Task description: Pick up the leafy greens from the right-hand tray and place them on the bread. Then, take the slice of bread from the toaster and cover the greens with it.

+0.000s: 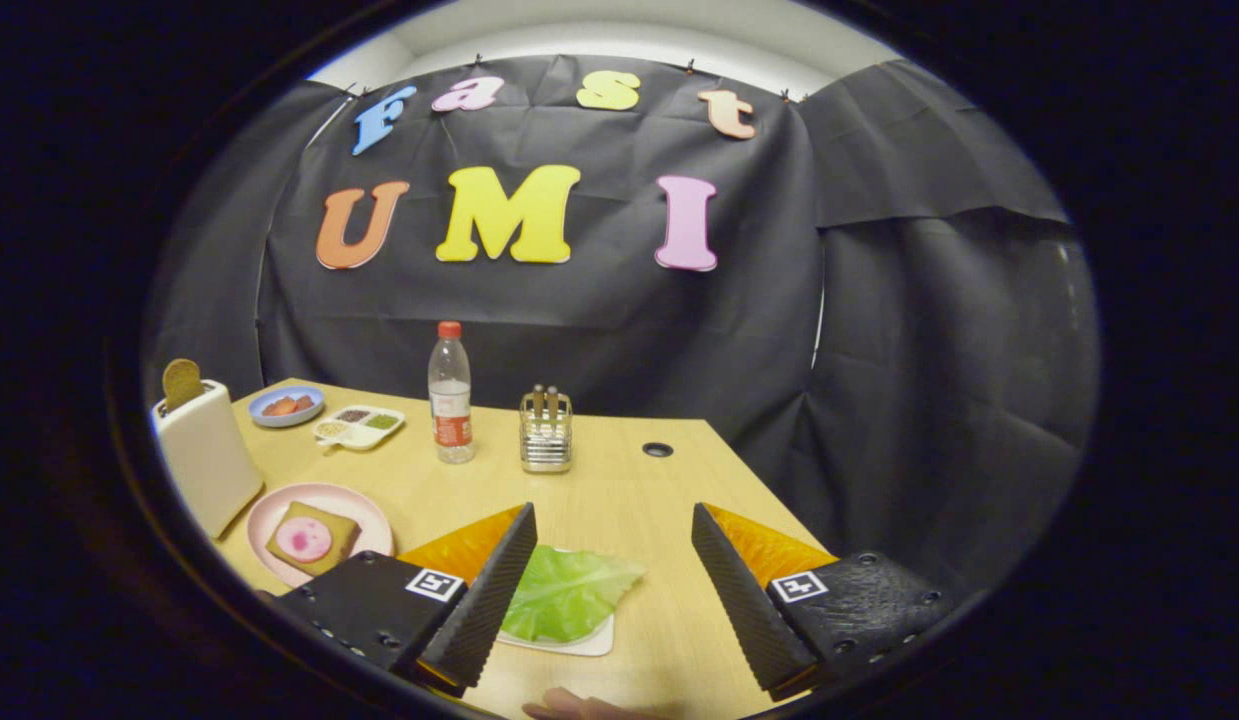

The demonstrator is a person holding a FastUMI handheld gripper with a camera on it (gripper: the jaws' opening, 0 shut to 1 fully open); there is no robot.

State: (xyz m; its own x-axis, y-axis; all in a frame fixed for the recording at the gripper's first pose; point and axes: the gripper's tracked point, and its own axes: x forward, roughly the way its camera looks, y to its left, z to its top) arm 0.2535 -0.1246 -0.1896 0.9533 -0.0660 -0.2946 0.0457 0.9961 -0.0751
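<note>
A green leaf (564,592) lies on a small white tray (591,645), right beside my left finger and partly behind it. My gripper (614,535) hovers above the table, open, with nothing between its fingers. To the left, a pink plate (364,510) holds a slice of bread (314,540) topped with a round pink slice of meat (304,538). Further left stands a white toaster (207,458) with a slice of bread (182,383) sticking up out of it.
At the back of the wooden table (619,500) stand a water bottle (450,395), a metal rack (546,432), a divided white dish (359,426) and a blue dish (287,406). A cable hole (657,450) sits beyond the fingers. A person's fingertip (569,706) shows below the tray.
</note>
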